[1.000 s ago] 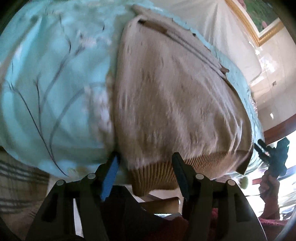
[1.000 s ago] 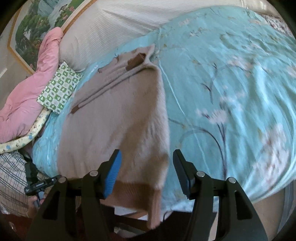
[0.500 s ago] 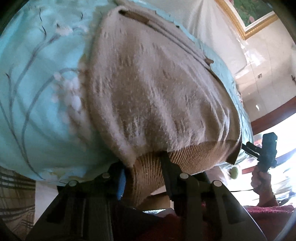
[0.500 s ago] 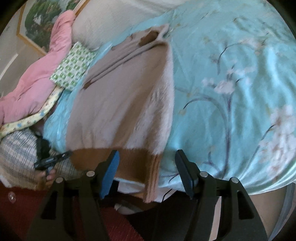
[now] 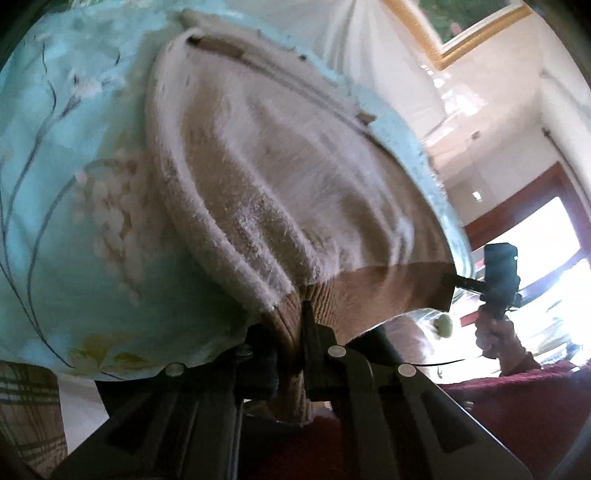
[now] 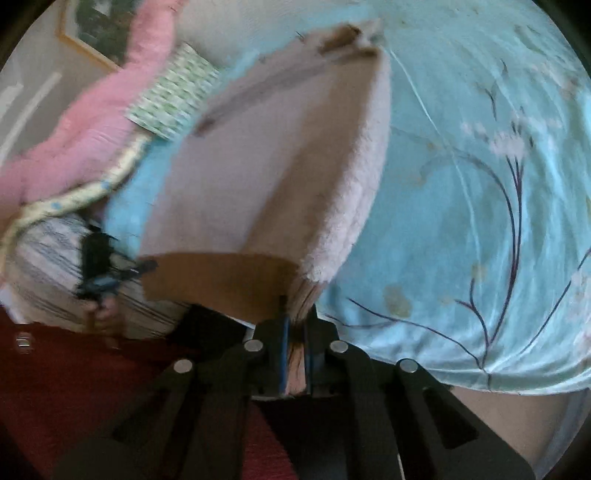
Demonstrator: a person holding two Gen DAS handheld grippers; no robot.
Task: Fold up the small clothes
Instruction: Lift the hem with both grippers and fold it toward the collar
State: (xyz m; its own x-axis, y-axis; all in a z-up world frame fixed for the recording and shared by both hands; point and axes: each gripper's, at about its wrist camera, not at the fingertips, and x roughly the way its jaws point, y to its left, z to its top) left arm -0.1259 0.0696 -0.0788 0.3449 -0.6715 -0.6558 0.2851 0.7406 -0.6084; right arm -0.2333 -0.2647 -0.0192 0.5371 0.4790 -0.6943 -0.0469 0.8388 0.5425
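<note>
A fuzzy beige sweater (image 5: 280, 177) with a darker ribbed hem lies lengthwise on a light blue floral bedspread (image 5: 74, 206), neck end far away, sleeves folded in. My left gripper (image 5: 291, 328) is shut on the hem's corner at the bed's near edge. My right gripper (image 6: 295, 328) is shut on the other hem corner; the sweater (image 6: 280, 162) stretches away from it and the hem is lifted and pulled taut between the two grippers. Each view shows the other gripper at the far hem corner.
A pink quilt (image 6: 85, 122) and a green-patterned pillow (image 6: 173, 96) lie at the head of the bedspread (image 6: 480, 184). A framed picture (image 5: 476, 22) hangs on the wall. Red carpet (image 6: 74, 387) lies below the bed edge.
Both grippers moved in to the hem and closed on its corners. The hem has risen off the bed edge and the sweater body shows ridges from the pull.
</note>
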